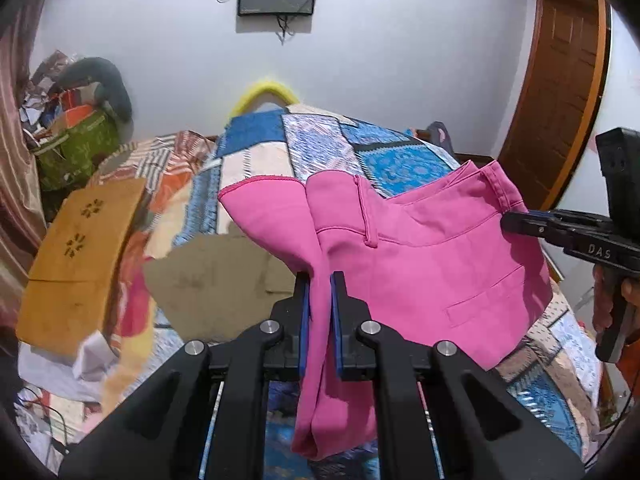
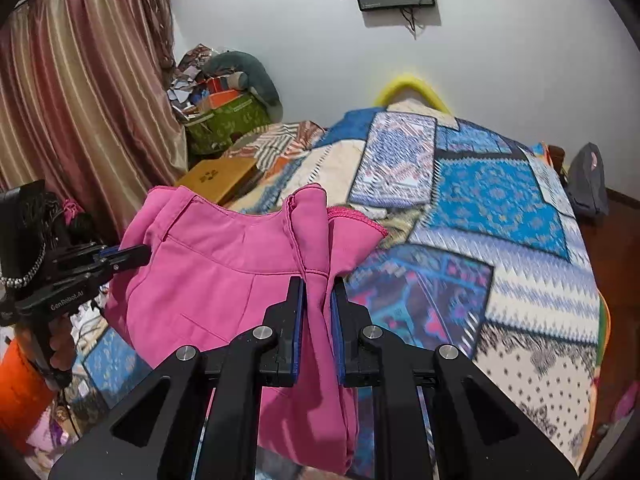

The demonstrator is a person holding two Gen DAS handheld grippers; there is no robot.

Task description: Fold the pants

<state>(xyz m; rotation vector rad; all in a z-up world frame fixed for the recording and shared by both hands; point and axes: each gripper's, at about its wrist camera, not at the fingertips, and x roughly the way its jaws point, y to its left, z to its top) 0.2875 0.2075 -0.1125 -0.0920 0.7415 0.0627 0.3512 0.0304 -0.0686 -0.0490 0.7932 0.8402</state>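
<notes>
Pinched pink pants point(image 1: 420, 260), bunched, hanging

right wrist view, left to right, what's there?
Curtain → left claw → green bag → pink pants → right claw → quilt → grey bag.

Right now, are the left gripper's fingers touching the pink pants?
Touching. The left wrist view shows the left gripper with its blue-padded fingers pressed onto a bunched fold of the pink pants, no gap on either side.
</notes>
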